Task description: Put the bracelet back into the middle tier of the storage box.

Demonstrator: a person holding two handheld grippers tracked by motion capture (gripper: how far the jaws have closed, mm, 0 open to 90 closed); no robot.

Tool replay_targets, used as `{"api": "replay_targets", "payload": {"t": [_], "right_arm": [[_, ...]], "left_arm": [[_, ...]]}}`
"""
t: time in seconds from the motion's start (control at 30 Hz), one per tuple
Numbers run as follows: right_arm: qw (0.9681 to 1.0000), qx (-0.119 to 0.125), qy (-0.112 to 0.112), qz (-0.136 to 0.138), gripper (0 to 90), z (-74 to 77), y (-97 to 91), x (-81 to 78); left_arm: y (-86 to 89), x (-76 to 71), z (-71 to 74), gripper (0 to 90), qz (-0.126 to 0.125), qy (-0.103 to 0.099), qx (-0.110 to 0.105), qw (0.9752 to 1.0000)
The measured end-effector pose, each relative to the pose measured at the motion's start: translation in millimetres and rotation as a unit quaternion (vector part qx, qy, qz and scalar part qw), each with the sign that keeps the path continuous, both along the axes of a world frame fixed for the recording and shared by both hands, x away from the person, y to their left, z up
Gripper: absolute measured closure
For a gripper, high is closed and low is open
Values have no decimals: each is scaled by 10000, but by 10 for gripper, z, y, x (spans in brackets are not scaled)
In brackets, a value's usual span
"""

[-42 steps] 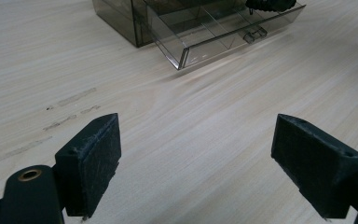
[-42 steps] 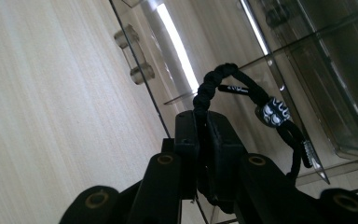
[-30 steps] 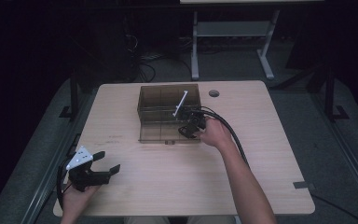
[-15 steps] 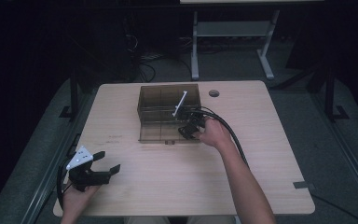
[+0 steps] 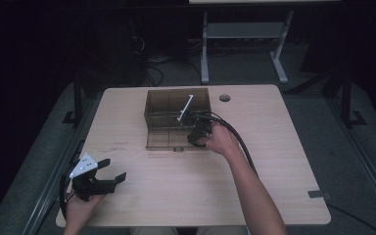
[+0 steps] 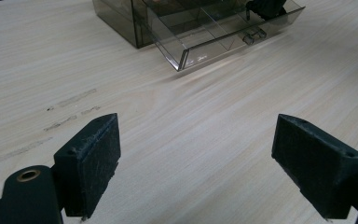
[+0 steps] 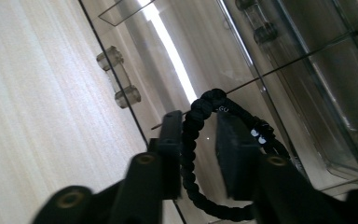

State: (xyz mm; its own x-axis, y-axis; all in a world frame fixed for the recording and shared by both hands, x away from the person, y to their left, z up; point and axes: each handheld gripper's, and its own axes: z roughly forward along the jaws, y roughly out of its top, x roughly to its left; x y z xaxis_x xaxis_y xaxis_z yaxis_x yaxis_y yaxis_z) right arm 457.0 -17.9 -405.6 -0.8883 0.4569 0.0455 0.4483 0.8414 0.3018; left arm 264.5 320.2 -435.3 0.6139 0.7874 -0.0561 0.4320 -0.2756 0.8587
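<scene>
A smoky clear drawer box (image 5: 176, 100) stands at the table's middle back, its drawer (image 5: 169, 139) pulled out toward me. My right gripper (image 5: 194, 137) hangs over the drawer's right end. In the right gripper view a black braided bracelet (image 7: 189, 135) is looped around one jaw of the right gripper (image 7: 199, 116). One strand runs between the jaws, which have just been closing. It lies against one pad, with a gap to the other. My left gripper (image 5: 116, 168) rests at the near left, jaws wide, with nothing in the left gripper (image 6: 212, 154) but bare wood.
The drawer (image 6: 205, 42) has clear dividers and a small front handle (image 7: 119, 77). A round cable hole (image 5: 224, 98) sits right of the box. The right gripper's black cable (image 5: 240, 142) trails across the wooden table (image 5: 274, 161). Dark tape (image 5: 319, 194) marks the near right corner.
</scene>
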Motion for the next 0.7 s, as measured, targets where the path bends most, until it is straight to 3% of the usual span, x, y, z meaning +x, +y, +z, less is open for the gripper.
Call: {"api": "replay_targets", "payload": {"t": [0.13,0.7], "right_arm": [[10000,-49,-25,35,832,-2,4,-8],[9994,-244,7,-245,847,-40,-3,44]], "left_arm": [[2,1,-1,148,-1,1,9,10000],[5,-5,5,145,22,6,-9,10000]]}}
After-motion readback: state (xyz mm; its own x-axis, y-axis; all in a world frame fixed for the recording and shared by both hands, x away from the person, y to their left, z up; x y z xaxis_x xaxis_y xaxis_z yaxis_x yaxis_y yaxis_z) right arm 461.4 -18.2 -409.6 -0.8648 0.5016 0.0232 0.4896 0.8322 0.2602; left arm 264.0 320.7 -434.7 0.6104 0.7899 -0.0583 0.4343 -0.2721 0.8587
